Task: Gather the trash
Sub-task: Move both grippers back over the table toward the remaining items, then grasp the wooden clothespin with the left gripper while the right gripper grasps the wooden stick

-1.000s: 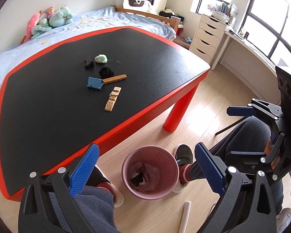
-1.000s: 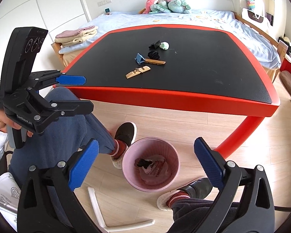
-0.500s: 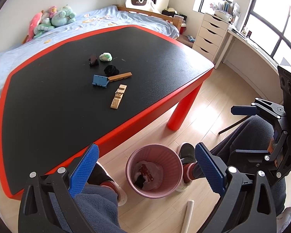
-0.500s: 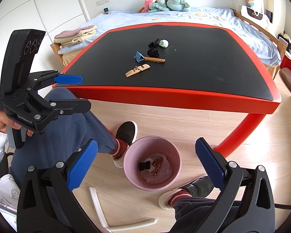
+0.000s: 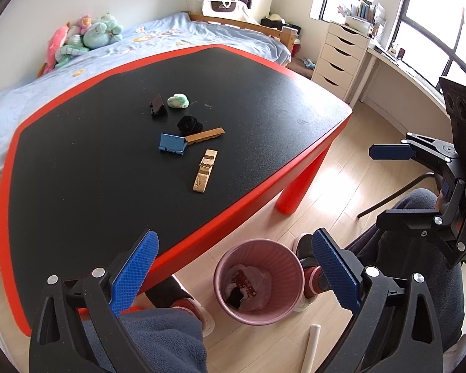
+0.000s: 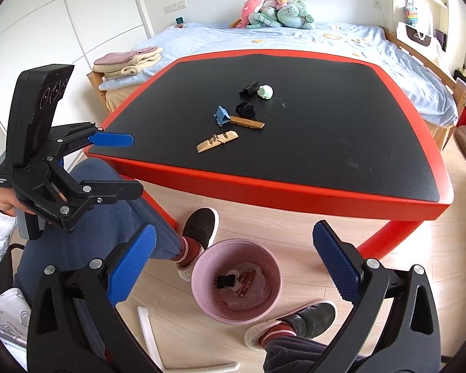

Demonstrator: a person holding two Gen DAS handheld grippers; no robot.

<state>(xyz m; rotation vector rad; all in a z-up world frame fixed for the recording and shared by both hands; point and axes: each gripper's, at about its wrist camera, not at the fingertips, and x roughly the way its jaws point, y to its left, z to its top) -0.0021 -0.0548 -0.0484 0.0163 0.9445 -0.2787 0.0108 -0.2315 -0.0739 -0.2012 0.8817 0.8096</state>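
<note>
A pink bin (image 5: 259, 281) (image 6: 236, 282) stands on the floor by the table and holds scraps. On the black-topped red table (image 5: 77, 168) (image 6: 326, 143) lie a blue scrap (image 5: 171, 144) (image 6: 222, 115), a black wad (image 5: 188, 123) (image 6: 245, 109), a green-white ball (image 5: 177, 101) (image 6: 265, 91), a dark block (image 5: 157, 105) (image 6: 248, 88) and two wooden pieces (image 5: 205, 171) (image 6: 217, 141). My left gripper (image 5: 233, 275) is open and empty, above the bin. My right gripper (image 6: 233, 269) is open and empty, also above the bin.
The person's legs and shoes (image 6: 202, 227) flank the bin. A white stick (image 6: 147, 326) lies on the wooden floor. A bed with plush toys (image 6: 276, 12) stands behind the table. A white drawer unit (image 5: 341, 59) stands at the right by the window.
Both grippers have risen and tilted up toward the table, so the bin sits lower in view. Both stay open and empty. The trash on the table has not moved.
</note>
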